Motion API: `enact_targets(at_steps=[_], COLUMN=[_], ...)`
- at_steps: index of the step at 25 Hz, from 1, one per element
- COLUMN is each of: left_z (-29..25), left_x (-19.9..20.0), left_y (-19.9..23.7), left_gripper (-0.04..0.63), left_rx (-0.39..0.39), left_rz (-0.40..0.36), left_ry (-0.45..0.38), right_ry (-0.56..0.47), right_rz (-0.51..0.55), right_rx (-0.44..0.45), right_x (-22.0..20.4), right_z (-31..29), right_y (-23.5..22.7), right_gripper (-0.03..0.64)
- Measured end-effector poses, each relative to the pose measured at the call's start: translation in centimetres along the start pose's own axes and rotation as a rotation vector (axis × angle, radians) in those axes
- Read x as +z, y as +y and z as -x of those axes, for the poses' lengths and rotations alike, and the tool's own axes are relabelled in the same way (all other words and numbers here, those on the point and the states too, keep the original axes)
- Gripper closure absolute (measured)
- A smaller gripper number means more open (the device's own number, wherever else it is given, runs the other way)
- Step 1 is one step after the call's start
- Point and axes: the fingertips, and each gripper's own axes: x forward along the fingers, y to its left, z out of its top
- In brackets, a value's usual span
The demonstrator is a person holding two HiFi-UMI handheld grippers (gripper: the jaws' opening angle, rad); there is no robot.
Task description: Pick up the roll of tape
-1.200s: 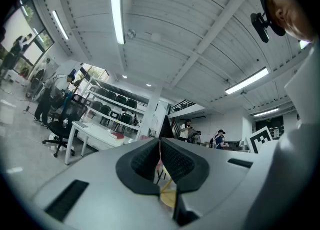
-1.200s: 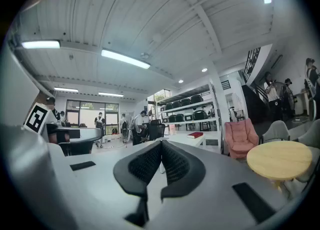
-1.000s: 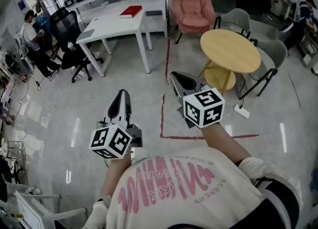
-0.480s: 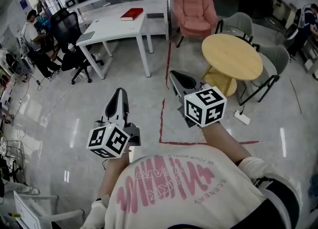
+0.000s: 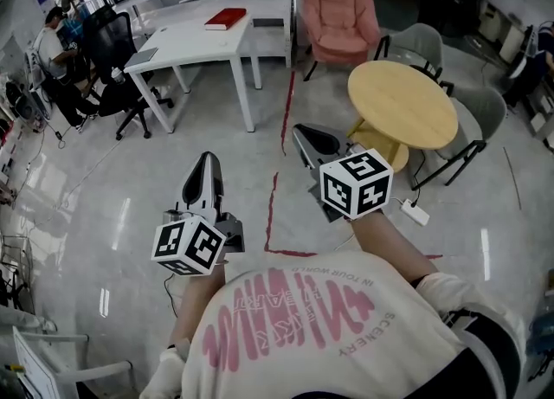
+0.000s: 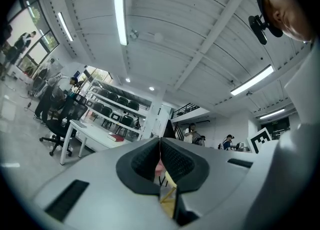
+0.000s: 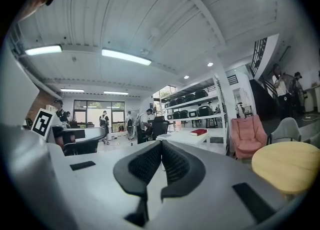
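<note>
while both tools are held out level in front of the person's light shirt (image 5: 294,337), nothing is clamped in either. the left gripper (image 5: 207,160) is seen with its jaws together, its dark ribbed pads (image 6: 145,161) meeting along one line with nothing between them. the right gripper (image 5: 303,134) is likewise closed and empty, its pads (image 7: 177,161) pressed against each other. a marker cube (image 5: 190,246) is carried at the rear of the left gripper, and a second marker cube (image 5: 356,183) at the rear of the right one. both are held above a glossy grey floor (image 5: 130,181), on which a red line (image 5: 270,207) is laid between the two grippers. the roll of tape cannot be made out in any view. a white bench (image 5: 195,38) is placed ahead and to the left, with a red book (image 5: 226,18) lying on its top. a pink armchair (image 5: 336,12) is set to the right of that bench, and a round wooden bench (image 5: 402,103) is found just beyond the right gripper, with a grey chair (image 5: 480,112) beside it. a white power strip (image 5: 413,212) is laid on the floor near the right marker cube. at the far left, a seated person (image 5: 50,38) is seen next to a black office chair (image 5: 108,42).
</note>
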Motion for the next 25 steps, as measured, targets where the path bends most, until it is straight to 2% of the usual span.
enact_targets(at_steps=[4,10,17,20,23,25], left_z=[-0.9,-2.7,-8.3,-11.2,-14.3,-16.5], left_x=[-1.2,-3.5,-6.1,-5.8,-4.6,-3.5], left_y=[0.3,1.5,4.9,7.4,9.9,11.4], left_gripper=[0.571,0.571,0.571,0.571,0.571,0.571], left_rx=[-0.006,0.011,-0.024,-0.041,-0.067,-0.08], left_rz=[0.028,0.04,0.063,0.079,0.118,0.118], left_ry=[0.005,0.07,0.128,0.135,0.133,0.129], right_ry=[0.018,0.078,0.113,0.112,0.105,0.095], right_rz=[-0.017,-0.051,-0.106,-0.148,-0.146,-0.14], right_rx=[-0.001,0.017,-0.022,-0.041,-0.056,-0.059], right_x=[-1.2,-3.6,-6.1,-6.0,-4.7,-3.4], right_z=[-0.8,-3.0,-7.8,-11.0,-14.9,-17.3], right_y=[-1.6,-3.1,-6.5,-8.0,-8.9,-9.3], right_gripper=[0.6,0.6,0.6,0.6,0.6,0.6])
